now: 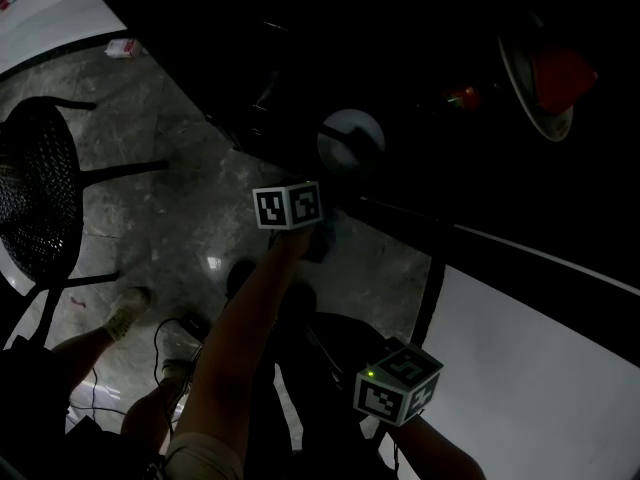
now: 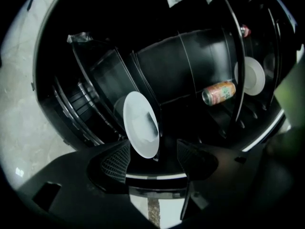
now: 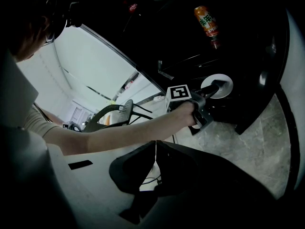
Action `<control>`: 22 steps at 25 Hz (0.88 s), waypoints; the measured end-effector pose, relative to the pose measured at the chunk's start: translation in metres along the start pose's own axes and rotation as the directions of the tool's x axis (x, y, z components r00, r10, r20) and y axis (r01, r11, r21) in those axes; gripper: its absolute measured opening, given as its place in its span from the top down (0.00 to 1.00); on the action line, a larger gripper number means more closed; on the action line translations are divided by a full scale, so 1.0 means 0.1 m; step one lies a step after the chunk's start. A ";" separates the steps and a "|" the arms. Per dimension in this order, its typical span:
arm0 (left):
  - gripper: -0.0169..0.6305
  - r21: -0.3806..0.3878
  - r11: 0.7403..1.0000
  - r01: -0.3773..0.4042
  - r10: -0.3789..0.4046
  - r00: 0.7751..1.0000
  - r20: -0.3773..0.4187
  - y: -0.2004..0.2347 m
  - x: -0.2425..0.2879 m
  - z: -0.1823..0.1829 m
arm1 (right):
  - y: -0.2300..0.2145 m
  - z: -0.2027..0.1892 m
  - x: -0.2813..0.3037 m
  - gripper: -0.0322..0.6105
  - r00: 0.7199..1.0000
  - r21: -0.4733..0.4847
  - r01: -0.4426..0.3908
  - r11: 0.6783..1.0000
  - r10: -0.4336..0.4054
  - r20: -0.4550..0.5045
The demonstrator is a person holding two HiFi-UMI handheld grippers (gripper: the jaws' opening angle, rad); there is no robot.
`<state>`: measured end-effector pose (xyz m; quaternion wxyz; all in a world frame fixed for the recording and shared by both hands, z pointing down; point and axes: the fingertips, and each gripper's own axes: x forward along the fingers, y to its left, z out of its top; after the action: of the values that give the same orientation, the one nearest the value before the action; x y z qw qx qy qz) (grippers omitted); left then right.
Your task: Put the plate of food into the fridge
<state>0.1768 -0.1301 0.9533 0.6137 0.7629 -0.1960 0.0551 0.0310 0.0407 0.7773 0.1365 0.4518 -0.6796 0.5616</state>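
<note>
Plate [image 2: 140, 123] inside dark fridge [image 2: 190, 66], rim between jaws of left gripper [image 2: 153, 149]. Jaws spread: rim lies against one pad, dark gap to other, so no pinch; plate probably resting on shelf, though support hidden. Can [image 2: 219, 92] lies at 2 o'clock of plate, apart. Right gripper [image 3: 154, 144] pressed together, empty, outside fridge. Likely step: release and retreat. Draw left gripper straight back along plate's plane, no lift, no twist, so rim not dragged off.
</note>
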 end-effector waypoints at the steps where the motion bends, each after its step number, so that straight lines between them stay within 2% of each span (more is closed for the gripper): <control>1: 0.53 -0.002 1.000 0.000 0.000 1.000 0.004 0.00 0.02 0.03 | -0.01 -0.01 0.00 0.92 1.000 0.001 0.003 1.000 -0.003 -0.001; 8: 0.52 -0.028 0.999 0.025 -0.026 1.000 -0.010 0.00 -0.07 0.00 | -0.01 -0.07 -0.02 0.92 1.000 0.009 0.006 1.000 -0.005 -0.017; 13: 0.52 0.007 0.999 0.045 -0.045 0.998 -0.041 -0.08 -0.09 -0.08 | 0.02 -0.06 0.01 0.92 1.000 0.003 -0.004 1.000 0.004 -0.018; 22: 0.53 0.011 0.998 0.062 -0.061 0.996 -0.058 -0.20 0.09 -0.02 | 0.02 -0.06 0.02 0.92 1.000 0.017 0.005 1.000 -0.004 -0.004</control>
<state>0.1932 -0.1266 0.9384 0.6155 0.7706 -0.1542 0.0594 0.0271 0.0448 0.7791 0.1355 0.4532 -0.6735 0.5680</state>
